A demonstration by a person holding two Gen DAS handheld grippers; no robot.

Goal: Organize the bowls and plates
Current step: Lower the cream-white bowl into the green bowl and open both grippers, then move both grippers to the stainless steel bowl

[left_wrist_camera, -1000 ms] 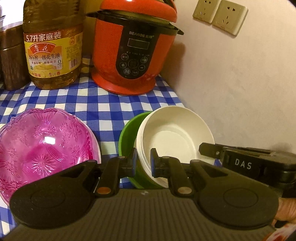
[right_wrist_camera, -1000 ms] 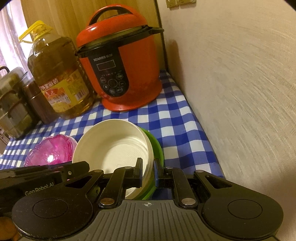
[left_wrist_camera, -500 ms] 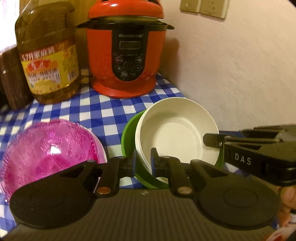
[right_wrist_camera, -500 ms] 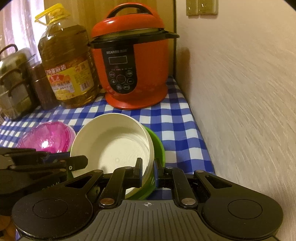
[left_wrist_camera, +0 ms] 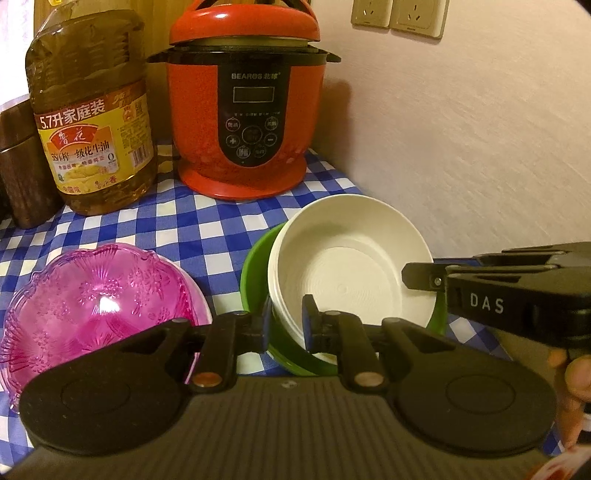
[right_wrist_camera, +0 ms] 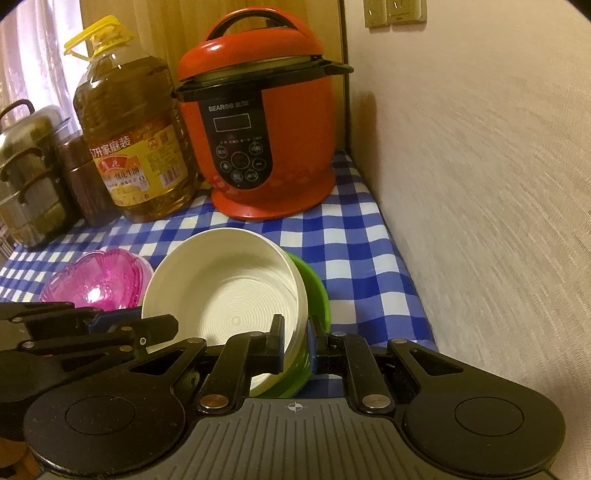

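Left wrist view gives us the red cooker (left_wrist_camera: 245,122) at the back of our checked cloth (left_wrist_camera: 207,229), then the white bowl (left_wrist_camera: 351,266) nested in the green bowl (left_wrist_camera: 255,273). Our left gripper (left_wrist_camera: 284,325) is easing open around their near rims; our right gripper (right_wrist_camera: 295,343) pinches their other side.

This is a home kitchen corner. A desk (right_wrist_camera: 354,236) under a blue-and-white checked cloth stands against a plain wall with two power sockets (left_wrist_camera: 397,16) high up. At the back sit a red electric pressure cooker (left_wrist_camera: 247,110), a big jug of cooking oil (left_wrist_camera: 92,122) with a yellow label, a brown jar (right_wrist_camera: 79,177) and stacked steel steamer pots (right_wrist_camera: 29,177). Nearer lie household dishes: a pink bowl (left_wrist_camera: 92,306) and a white bowl (left_wrist_camera: 351,266) nested in a green one (right_wrist_camera: 314,288).
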